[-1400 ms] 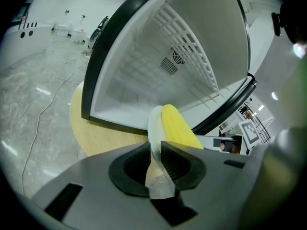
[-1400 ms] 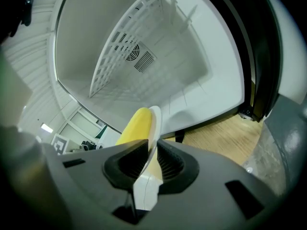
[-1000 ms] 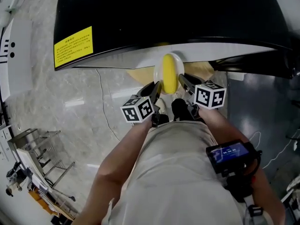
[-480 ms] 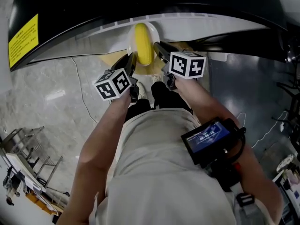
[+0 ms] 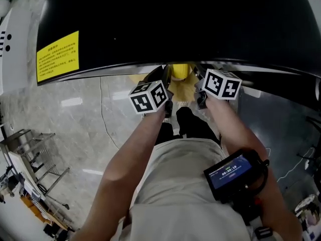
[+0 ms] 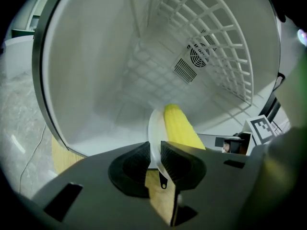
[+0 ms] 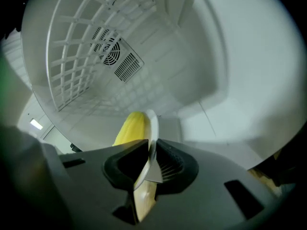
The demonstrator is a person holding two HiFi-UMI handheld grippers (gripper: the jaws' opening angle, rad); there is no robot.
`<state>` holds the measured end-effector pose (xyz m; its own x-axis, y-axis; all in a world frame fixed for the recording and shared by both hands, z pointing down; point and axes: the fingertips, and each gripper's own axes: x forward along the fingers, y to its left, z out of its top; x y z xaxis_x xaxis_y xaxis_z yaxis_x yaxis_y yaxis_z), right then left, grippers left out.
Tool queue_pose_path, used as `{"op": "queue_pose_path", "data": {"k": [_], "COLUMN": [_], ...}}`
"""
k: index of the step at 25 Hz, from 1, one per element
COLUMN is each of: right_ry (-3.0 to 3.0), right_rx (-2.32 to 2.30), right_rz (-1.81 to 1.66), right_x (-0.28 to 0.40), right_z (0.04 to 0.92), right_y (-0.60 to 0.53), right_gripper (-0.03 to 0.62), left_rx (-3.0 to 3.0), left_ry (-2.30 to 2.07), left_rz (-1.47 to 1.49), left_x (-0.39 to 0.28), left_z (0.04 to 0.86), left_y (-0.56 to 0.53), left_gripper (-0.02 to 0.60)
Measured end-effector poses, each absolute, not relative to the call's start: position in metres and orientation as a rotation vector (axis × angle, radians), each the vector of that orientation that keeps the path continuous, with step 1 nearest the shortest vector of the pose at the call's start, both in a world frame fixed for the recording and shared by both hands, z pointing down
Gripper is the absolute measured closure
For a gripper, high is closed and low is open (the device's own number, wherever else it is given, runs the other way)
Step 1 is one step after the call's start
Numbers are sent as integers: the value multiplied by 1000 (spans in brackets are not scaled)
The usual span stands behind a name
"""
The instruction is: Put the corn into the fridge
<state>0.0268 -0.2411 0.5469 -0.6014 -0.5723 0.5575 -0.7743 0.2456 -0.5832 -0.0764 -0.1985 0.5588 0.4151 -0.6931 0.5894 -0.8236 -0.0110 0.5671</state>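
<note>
A yellow corn cob (image 6: 180, 126) lies on a white plate (image 6: 154, 128) that both grippers hold by opposite rims. My left gripper (image 6: 153, 150) is shut on the plate's left edge. At the other rim my right gripper (image 7: 150, 152) is shut too, with the plate (image 7: 153, 126) and corn (image 7: 129, 128) just past its jaws. Both views look into the white fridge interior (image 6: 96, 71). From the head view, the corn (image 5: 179, 72) is mostly hidden under the fridge's black top (image 5: 175, 24), between the left gripper (image 5: 163, 79) and right gripper (image 5: 199, 80).
Inside the fridge, a white wire shelf (image 6: 216, 42) stands to one side beside a round fan vent (image 6: 199, 56). A yellow warning label (image 5: 57, 56) marks the black top. On the marble floor (image 5: 65, 114) stands a metal rack (image 5: 30, 154). A screen device (image 5: 233, 172) rides on the right forearm.
Both grippers have carried the plate and corn forward under the fridge's black top. The corn, fully visible earlier, is now mostly hidden in the head view.
</note>
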Motion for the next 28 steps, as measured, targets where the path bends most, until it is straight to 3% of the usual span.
{"op": "queue_pose_path", "data": {"k": [28], "right_ry": [-2190], "right_rx": [1369], "right_rz": [868], "right_x": [9], "right_z": [561], "right_y": [-293], "right_gripper": [516], "left_rx": [1763], "left_ry": [-1579], "left_rz": [472], "left_x": [-99], "left_z": [575], "left_y": [-258], "left_gripper": [511]}}
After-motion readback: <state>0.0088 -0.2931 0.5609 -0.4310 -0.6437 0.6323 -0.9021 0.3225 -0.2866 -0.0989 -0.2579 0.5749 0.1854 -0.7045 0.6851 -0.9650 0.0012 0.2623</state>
